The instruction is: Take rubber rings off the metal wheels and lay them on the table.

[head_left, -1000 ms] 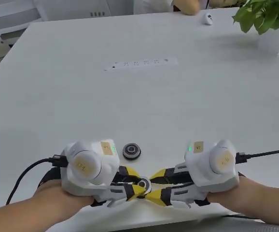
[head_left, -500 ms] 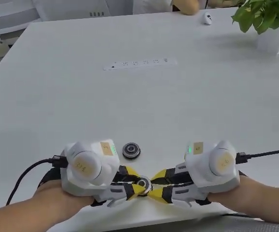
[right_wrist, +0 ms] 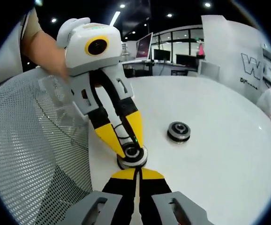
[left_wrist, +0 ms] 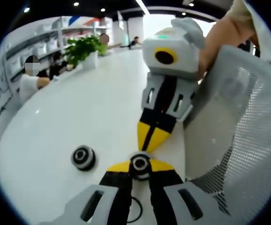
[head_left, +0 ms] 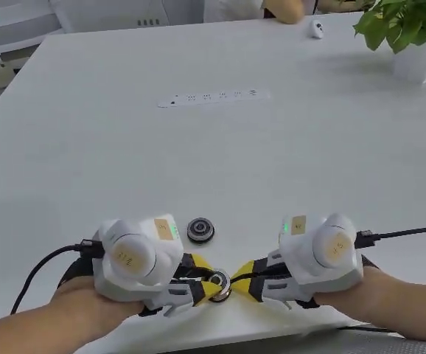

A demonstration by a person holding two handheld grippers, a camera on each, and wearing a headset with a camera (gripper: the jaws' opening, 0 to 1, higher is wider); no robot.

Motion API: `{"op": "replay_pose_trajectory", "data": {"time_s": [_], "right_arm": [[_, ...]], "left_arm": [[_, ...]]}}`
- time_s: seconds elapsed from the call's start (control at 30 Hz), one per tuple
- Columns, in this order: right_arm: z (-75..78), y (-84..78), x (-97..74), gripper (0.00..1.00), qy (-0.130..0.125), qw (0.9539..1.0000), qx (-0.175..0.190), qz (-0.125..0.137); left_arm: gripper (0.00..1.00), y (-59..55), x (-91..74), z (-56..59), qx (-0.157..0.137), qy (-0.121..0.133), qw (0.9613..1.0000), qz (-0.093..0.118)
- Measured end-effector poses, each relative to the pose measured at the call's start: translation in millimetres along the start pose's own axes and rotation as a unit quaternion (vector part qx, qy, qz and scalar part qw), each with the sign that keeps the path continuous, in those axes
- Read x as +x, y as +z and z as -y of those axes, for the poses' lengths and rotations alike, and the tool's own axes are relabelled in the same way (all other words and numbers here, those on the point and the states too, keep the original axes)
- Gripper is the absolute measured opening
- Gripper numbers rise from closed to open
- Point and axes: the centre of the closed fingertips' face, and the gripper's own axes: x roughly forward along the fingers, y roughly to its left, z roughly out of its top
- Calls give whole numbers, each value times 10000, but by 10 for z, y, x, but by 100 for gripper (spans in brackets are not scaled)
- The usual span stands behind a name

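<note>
Right gripper (right_wrist: pixel 136 174) rolled slightly — jaws closed at wheel (right_wrist: pixel 132 156), left gripper (left_wrist: pixel 140 166) clamping it.

Office: long white table (head_left: pixel 198 162), power strip (head_left: pixel 213 96), potted plant (head_left: pixel 401 22), monitors (right_wrist: pixel 144 46) (mesh chair (right_wrist: pixel 27 140) alongside).

From the head view we are looking down on the loose wheel (head_left: pixel 200 230) from high on its near side, facing across the table (head_left: pixel 220 162). In both gripper views we are sitting low and close, facing each other, one from that wheel's left, one from its right. All three views are sharing it and the gripped wheel (head_left: pixel 219 281).
</note>
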Motion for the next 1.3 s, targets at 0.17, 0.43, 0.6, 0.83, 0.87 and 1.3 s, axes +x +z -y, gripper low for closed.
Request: {"op": "replay_pose_trajectory", "data": {"time_s": [0.17, 0.43, 0.6, 0.83, 0.87, 1.3], "right_arm": [[15, 8, -4, 0, -34, 9999, 156, -18], [47, 6, -49, 0, -26, 9959, 884, 166], [46, 41, -68, 0, -54, 9934, 1113, 286], [87, 100, -110, 0, -55, 9863, 1562, 530], [84, 120, -118, 0, -30, 9851, 1617, 584], [45, 173, -125, 0, 150, 9768, 1999, 757]], "left_arm": [[13, -1, -1, -5, 50, 14, 10000, -1], [13, -2, 1, -9, 67, 35, 10000, -18], [13, -1, 1, -9, 52, 35, 10000, -16], [13, -1, 4, -11, 49, 49, 10000, -22], [13, -1, 5, -12, 54, 57, 10000, -27], [12, 0, 8, -12, 86, 108, 9999, -96]]}}
